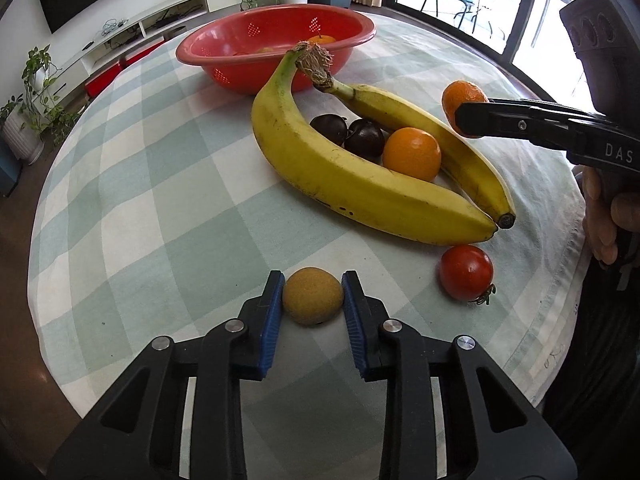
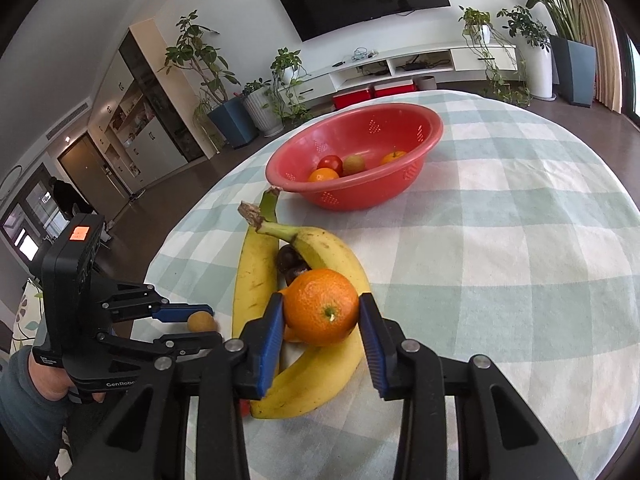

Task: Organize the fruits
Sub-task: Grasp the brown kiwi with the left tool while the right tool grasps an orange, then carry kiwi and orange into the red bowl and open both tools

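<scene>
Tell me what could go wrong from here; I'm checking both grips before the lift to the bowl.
1. The small brown fruit sits near the tips of the left gripper, so it may pop out.
2. The right gripper holds a mandarin above the bananas; if dropped, it could scatter the plums.

Both wrist views close, angled down, sharing bananas (image 1: 360, 176) and red bowl (image 2: 434, 128).
</scene>
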A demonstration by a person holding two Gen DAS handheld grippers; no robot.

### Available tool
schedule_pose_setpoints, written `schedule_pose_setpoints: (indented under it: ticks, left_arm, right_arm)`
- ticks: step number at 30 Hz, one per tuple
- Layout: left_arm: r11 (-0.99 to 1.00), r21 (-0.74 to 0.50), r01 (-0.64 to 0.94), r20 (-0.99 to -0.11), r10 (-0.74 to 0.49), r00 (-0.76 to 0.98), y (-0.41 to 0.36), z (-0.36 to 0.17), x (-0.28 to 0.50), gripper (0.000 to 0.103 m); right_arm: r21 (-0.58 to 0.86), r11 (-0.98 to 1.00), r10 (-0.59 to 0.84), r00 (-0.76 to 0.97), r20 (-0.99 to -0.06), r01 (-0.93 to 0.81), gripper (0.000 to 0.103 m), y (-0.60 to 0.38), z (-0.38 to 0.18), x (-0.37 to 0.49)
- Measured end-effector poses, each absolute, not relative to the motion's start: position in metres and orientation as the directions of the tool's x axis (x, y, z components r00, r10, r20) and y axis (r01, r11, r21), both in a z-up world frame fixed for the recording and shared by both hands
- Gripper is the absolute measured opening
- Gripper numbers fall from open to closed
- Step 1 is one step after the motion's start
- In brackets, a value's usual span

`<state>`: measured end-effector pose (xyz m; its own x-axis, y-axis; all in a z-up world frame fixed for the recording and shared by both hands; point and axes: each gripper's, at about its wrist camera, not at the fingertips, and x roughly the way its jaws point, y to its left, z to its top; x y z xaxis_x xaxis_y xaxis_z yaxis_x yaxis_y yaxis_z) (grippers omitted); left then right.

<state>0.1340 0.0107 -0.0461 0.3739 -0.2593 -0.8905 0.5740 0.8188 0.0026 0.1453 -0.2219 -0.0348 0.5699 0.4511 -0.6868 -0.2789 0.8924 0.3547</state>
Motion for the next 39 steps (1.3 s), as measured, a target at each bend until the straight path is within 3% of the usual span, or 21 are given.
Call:
schedule_pose_setpoints:
  ticks: [21, 33, 39]
  left_arm:
    - [0.843, -0.035, 0.537, -0.882, -0.278, 0.38, 0.023, -0.041, 0.131, 0.027]
    - [0.861, -0.153, 0.485, -0.787, -0.403, 0.467, 0.047, 0.027, 0.184, 0.027]
    - [0.855, -0.141, 0.499, -0.755, -0.42, 0.505, 0.034, 0.061, 0.233, 0.027]
  right_arm:
    - [0.36, 0.896, 0.443, 0.593, -0.672, -0.261, 0.04, -0.23, -0.031, 0.145]
    - [0.334, 0.921, 0.378, 0.675, -0.634, -0.201, 0.04, -0.265, 0.005, 0.157]
    - [0.267, 0.942, 0.331, 0.717, -0.614, -0.205, 0.04, -0.281, 0.042, 0.192]
